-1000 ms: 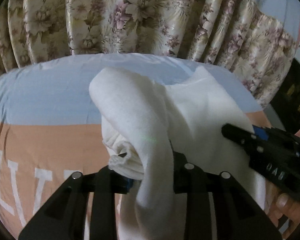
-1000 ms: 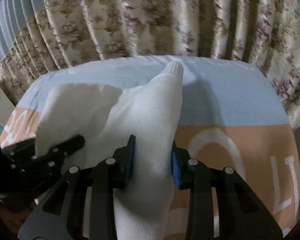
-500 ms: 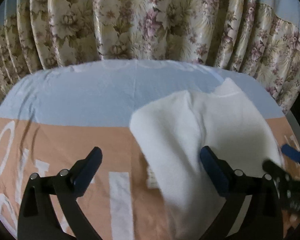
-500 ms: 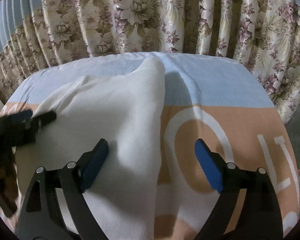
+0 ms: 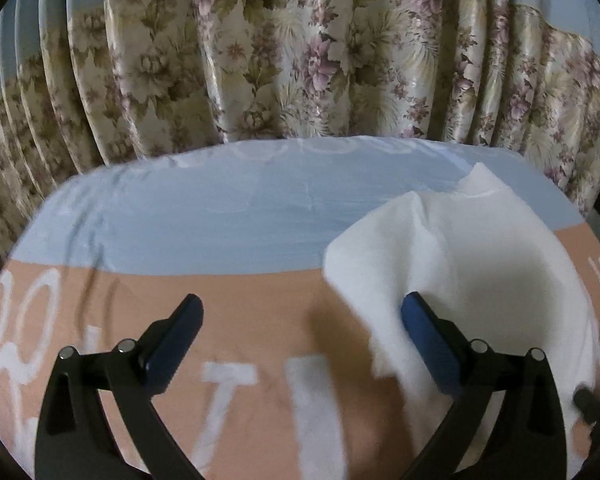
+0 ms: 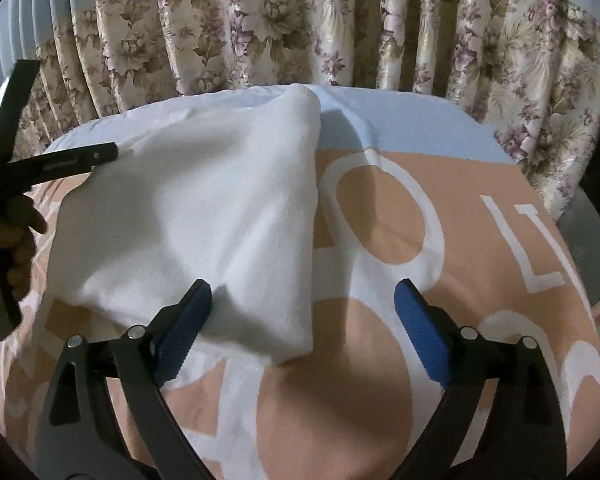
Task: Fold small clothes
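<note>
A small white garment (image 5: 480,260) lies loosely folded on the bed, at the right in the left wrist view. My left gripper (image 5: 300,314) is open wide over the bare sheet, and its right finger (image 5: 424,332) overlaps the garment's left edge. In the right wrist view the garment (image 6: 200,220) fills the left and centre. My right gripper (image 6: 302,294) is opening, with the garment's near right corner lying loose between its jaws and neither pad pressing it. The left gripper's finger (image 6: 80,160) and the hand (image 6: 12,240) holding it show at the left edge.
The bed sheet (image 5: 220,216) is light blue at the far side and peach with big white letters (image 6: 380,200) nearer me. A floral curtain (image 5: 300,60) hangs right behind the bed. The bed's right edge drops off by a dark floor (image 6: 596,240).
Both grippers were shut on the white garment a second ago and have let it go. The garment has dropped flat onto the sheet. Both grippers have pulled apart sideways, jaws now wide.
</note>
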